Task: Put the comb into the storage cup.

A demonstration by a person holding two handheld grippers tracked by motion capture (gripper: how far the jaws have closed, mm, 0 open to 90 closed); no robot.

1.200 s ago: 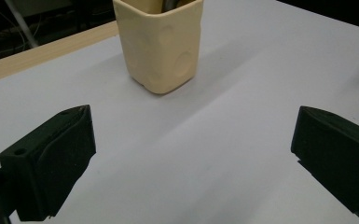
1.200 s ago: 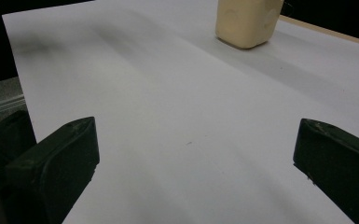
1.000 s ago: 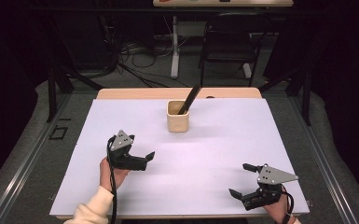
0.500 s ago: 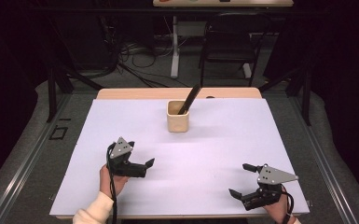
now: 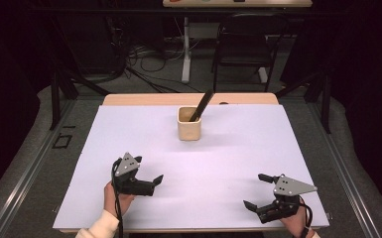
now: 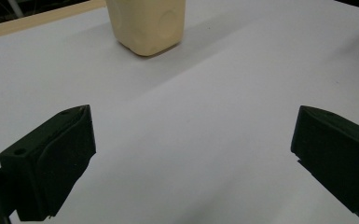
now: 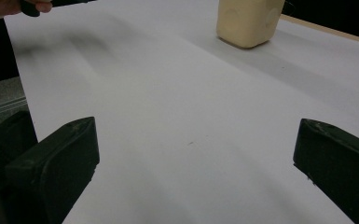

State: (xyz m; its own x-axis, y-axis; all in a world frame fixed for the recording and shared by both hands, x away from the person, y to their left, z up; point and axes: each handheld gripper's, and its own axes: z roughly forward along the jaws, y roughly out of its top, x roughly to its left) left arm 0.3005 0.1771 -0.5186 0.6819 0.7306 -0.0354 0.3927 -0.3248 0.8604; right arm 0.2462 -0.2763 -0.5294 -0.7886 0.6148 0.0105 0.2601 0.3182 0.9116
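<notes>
The small cream square cup with a black stick leaning in it stands far back on the white tabletop, and I think I must reach for it next, my left gripper and right gripper both wide open and empty, no writing anywhere.

I see the cup on the desk, toward its far edge and about midway across. A stick stands in the cup, leaning to the right. My left hand-held gripper sits near the front left of the desk, my right hand-held gripper near the front right corner, well apart. Behind the desk, a chair stands on the floor.
</notes>
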